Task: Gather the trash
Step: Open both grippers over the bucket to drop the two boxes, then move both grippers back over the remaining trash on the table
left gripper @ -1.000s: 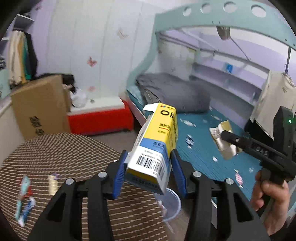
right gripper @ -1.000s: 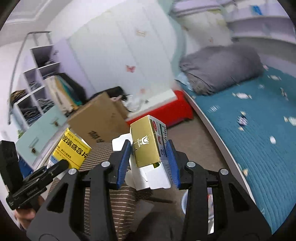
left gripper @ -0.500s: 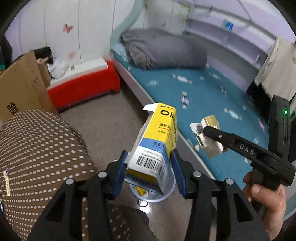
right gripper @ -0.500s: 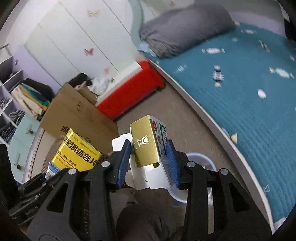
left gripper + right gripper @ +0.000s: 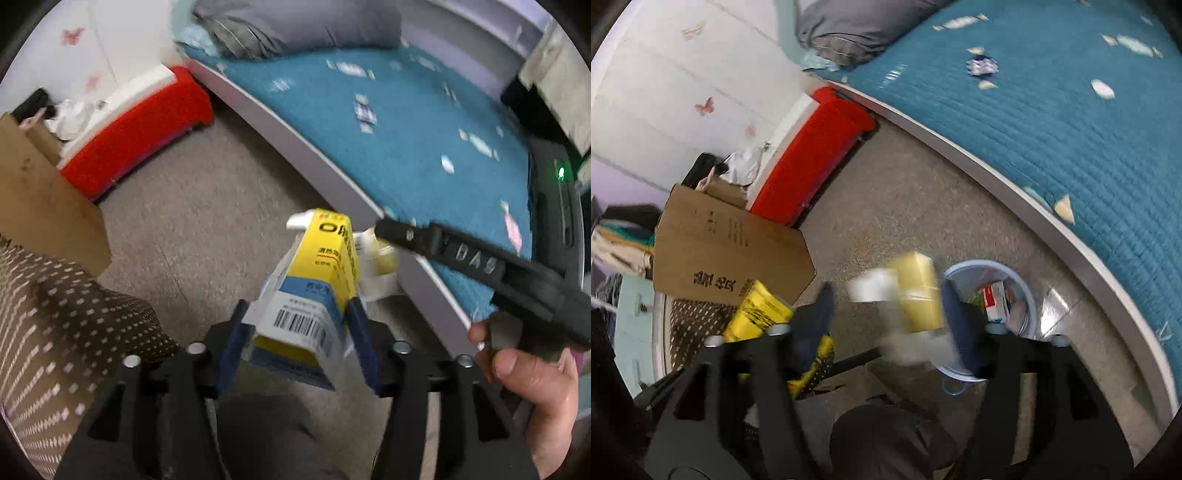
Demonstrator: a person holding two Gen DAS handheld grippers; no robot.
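My left gripper [image 5: 295, 328] is shut on a yellow, blue and white carton [image 5: 317, 280] with a barcode, held above the floor. The carton also shows in the right wrist view [image 5: 757, 314]. My right gripper [image 5: 886, 299] has its jaws spread apart; a blurred gold box [image 5: 918, 295] with white flaps sits between them, close to the right finger. A pale blue bin [image 5: 1027, 295] with trash inside stands on the floor just right of the gold box. In the left wrist view the right gripper's finger [image 5: 443, 251] crosses in front of the gold box [image 5: 376, 266].
A bed with a teal cover [image 5: 1071, 129] and grey frame curves along the right. A red bench [image 5: 809, 158], a cardboard box [image 5: 716, 243] and a dotted brown table [image 5: 48, 332] lie to the left. Grey floor [image 5: 207, 206] lies between.
Both grippers tilted down toward the floor and bin. The right gripper's jaws opened wider and the gold box between them has blurred and shifted toward the bin.
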